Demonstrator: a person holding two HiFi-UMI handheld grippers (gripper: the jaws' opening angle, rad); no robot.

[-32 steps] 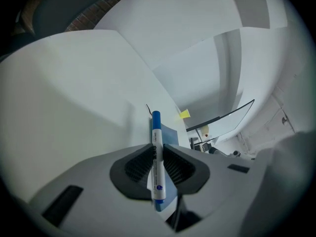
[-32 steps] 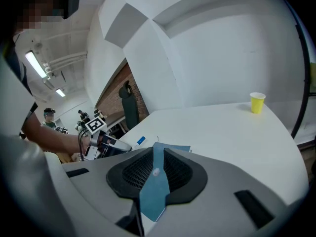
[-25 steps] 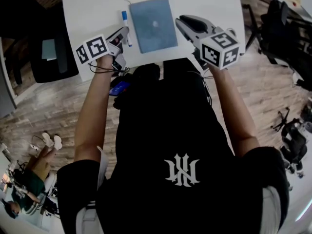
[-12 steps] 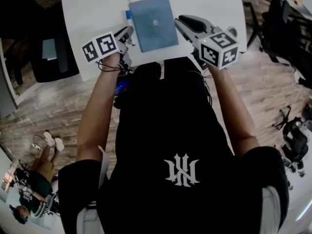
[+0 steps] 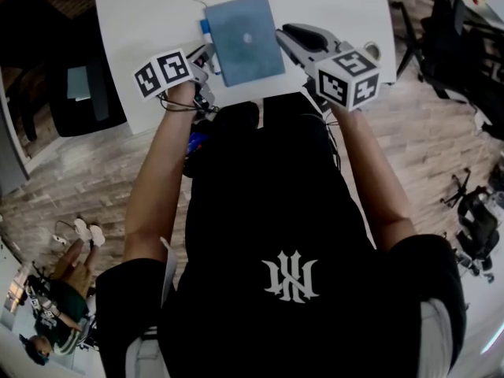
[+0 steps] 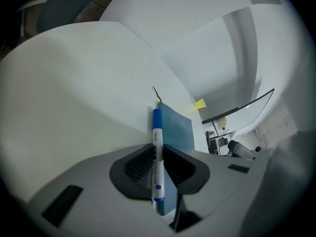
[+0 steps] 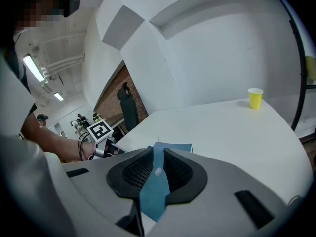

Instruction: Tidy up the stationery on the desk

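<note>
Pen [image 6: 156, 132] and notebook [image 5: 246, 42] are both in my grip now, so I judge this to be the gathering step: the stationery is taken hold of but not yet put anywhere.

My left gripper [image 6: 158, 154] has its jaws drawn in onto the barrel of the blue-and-white pen. The pen runs straight out ahead between the pads, its blue cap pointing away from me. It lies right along the notebook's left edge, touching it or very nearly so.

My right gripper [image 7: 157, 169] is closed down to a thin slot on the near right part of the blue notebook, with the cover pinched flat between the pads. The rest of the notebook reaches out over the white desk [image 5: 150, 14]. I cannot tell whether its far edge rests on the desk or is raised a little.

A yellow cup [image 7: 255, 98] stands well apart at the far side of the desk, clear of both grippers.

Next, as I see it, the two items need to end up together in one neat place. That calls for lifting the pen clear of the notebook's edge without dragging the cover. The notebook must be kept level in a pinch that holds it by one corner only. It may sag or swing, so the move should be slow and low.
</note>
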